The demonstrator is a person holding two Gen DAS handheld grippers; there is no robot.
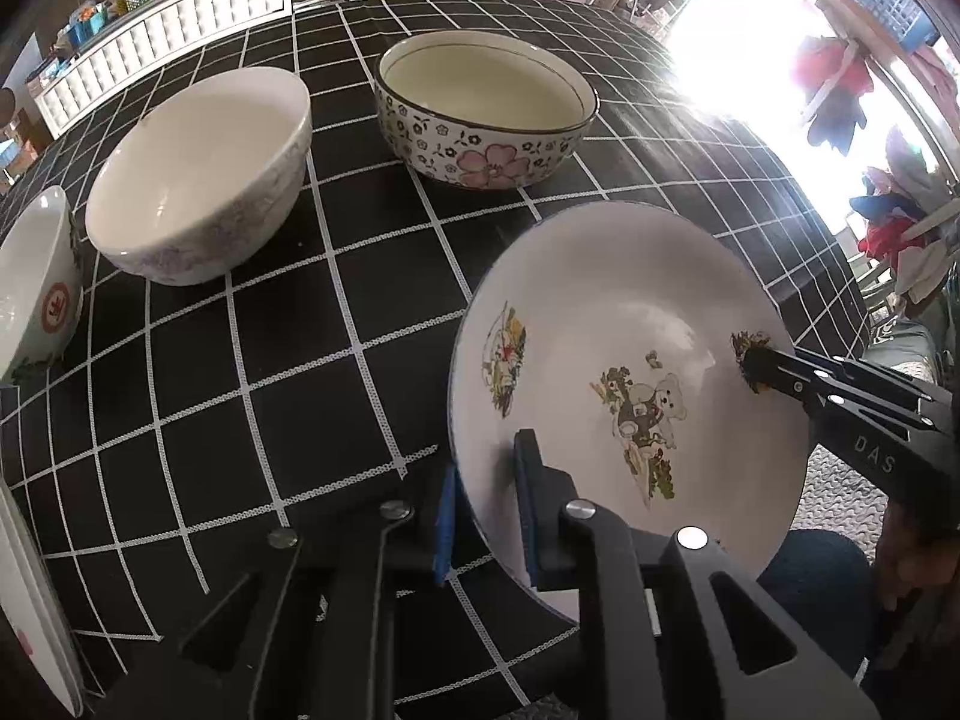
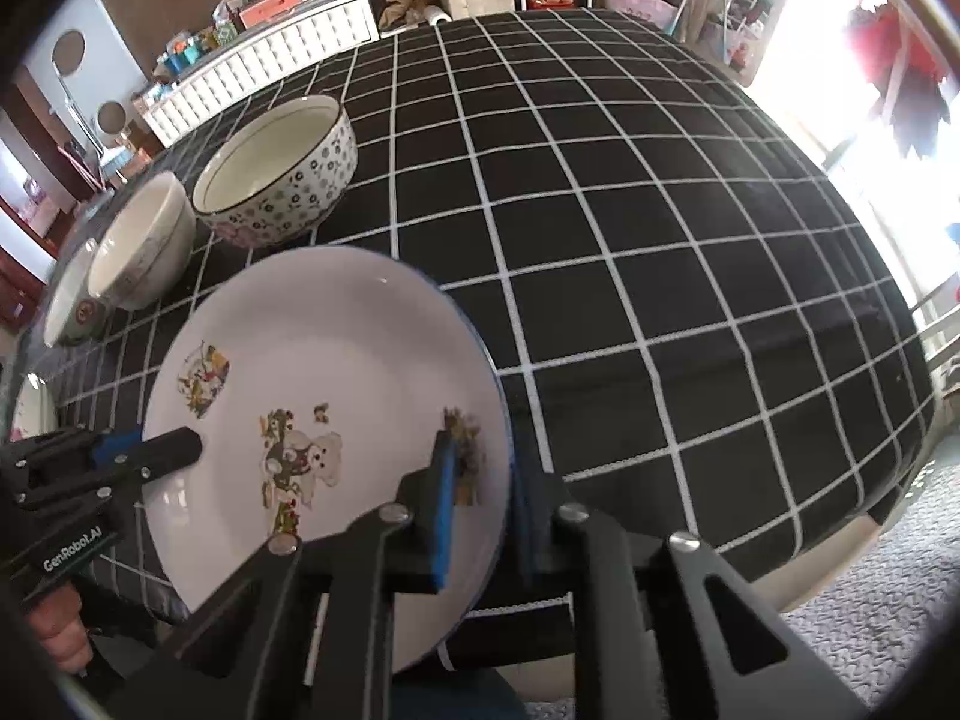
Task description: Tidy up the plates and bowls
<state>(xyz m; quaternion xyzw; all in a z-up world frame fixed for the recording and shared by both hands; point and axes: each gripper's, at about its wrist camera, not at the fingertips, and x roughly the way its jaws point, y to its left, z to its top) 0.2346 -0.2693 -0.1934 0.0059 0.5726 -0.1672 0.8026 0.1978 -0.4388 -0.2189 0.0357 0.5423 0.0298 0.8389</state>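
Note:
A white plate point(image 1: 606, 324) with a bear picture and a blue rim is held above the table's near edge by both grippers. My left gripper point(image 1: 486, 510) is shut on its left rim; it shows in the right wrist view point(image 2: 150, 450) too. My right gripper point(image 2: 486, 498) is shut on the right rim of the plate point(image 2: 336, 348); it also shows in the left wrist view point(image 1: 762, 366). A flowered bowl point(image 1: 486, 114), a plain white bowl point(image 1: 198, 180) and a small bowl with a red mark point(image 1: 36, 288) stand on the table.
The table point(image 2: 660, 228) has a black cloth with a white grid. Another plate's edge point(image 1: 30, 618) shows at the far left. A white cabinet point(image 1: 162, 36) with clutter stands behind the table. Grey floor point(image 2: 870, 600) lies below the table's right edge.

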